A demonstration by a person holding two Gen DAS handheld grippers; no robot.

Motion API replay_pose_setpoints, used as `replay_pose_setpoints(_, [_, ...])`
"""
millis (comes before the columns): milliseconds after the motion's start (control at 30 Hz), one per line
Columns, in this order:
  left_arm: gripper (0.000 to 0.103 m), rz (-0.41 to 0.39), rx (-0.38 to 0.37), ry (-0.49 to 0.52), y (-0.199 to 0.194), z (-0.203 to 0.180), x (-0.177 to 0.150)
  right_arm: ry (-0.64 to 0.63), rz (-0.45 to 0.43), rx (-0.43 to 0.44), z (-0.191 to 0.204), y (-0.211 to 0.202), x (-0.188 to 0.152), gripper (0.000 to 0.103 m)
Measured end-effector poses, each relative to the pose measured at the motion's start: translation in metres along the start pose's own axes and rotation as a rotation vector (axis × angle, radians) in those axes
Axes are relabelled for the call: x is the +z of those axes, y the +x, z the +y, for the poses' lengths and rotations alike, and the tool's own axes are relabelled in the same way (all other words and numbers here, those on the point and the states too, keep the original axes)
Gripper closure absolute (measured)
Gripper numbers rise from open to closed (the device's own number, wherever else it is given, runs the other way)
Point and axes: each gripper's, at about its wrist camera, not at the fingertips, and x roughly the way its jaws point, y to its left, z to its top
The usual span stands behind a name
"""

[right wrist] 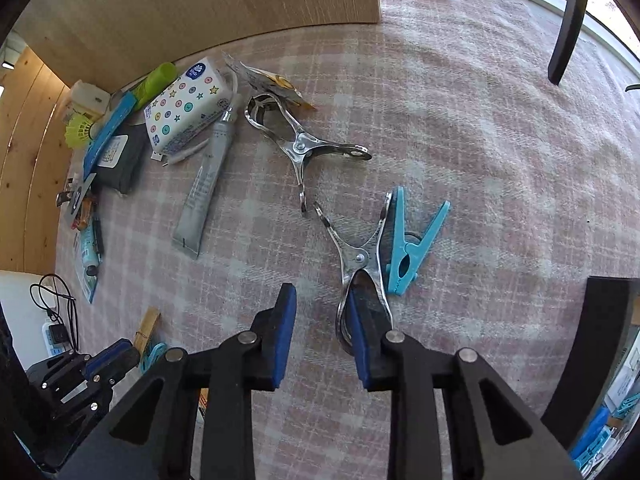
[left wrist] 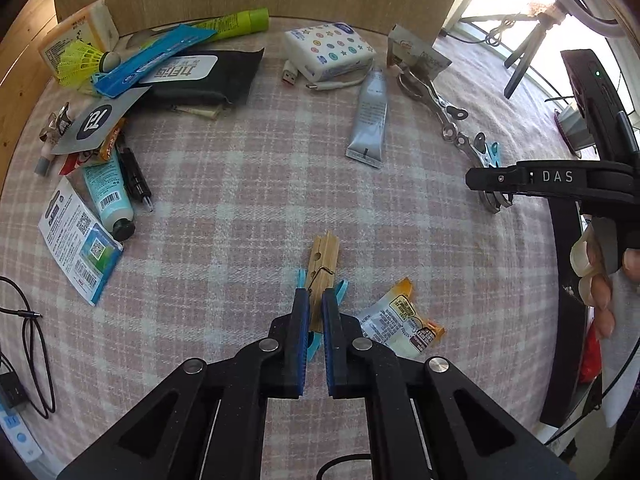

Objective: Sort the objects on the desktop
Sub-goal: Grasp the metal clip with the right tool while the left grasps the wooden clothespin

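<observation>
- On the pink plaid cloth (left wrist: pixel 224 184), my left gripper (left wrist: pixel 315 300) has its pads pressed onto a wooden clothespin (left wrist: pixel 322 268), which lies over a blue peg (left wrist: pixel 340 292).
- Beside it to the right lies a snack wrapper (left wrist: pixel 400 320).
- My right gripper (right wrist: pixel 320 308) is spread wide, one pad (right wrist: pixel 354 320) touching a metal clip (right wrist: pixel 360 256).
- Just beside that clip lies a blue plastic peg (right wrist: pixel 412 248).

Bright window glare — fisheye-warped edges
</observation>
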Motion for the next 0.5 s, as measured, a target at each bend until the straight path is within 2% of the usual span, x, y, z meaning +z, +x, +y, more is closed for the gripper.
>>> replay_pose_setpoints(67, [0.097,-0.002,-0.003,-0.001,-0.001,0.011,0.008,-0.019,-0.009,-0.030,0.003,0.002,-0.001,0.090])
replay_pose_setpoints(133, [0.097,-0.012,0.003,-0.010,-0.002,0.017,0.016,-0.027,-0.007,-0.025,0.004,0.002,-0.002,0.096])
replay_pose_setpoints(500, [0.098,-0.052,-0.005,-0.040,-0.018,0.046,0.056,-0.039,-0.056,0.051,0.002,-0.026,-0.022,0.098])
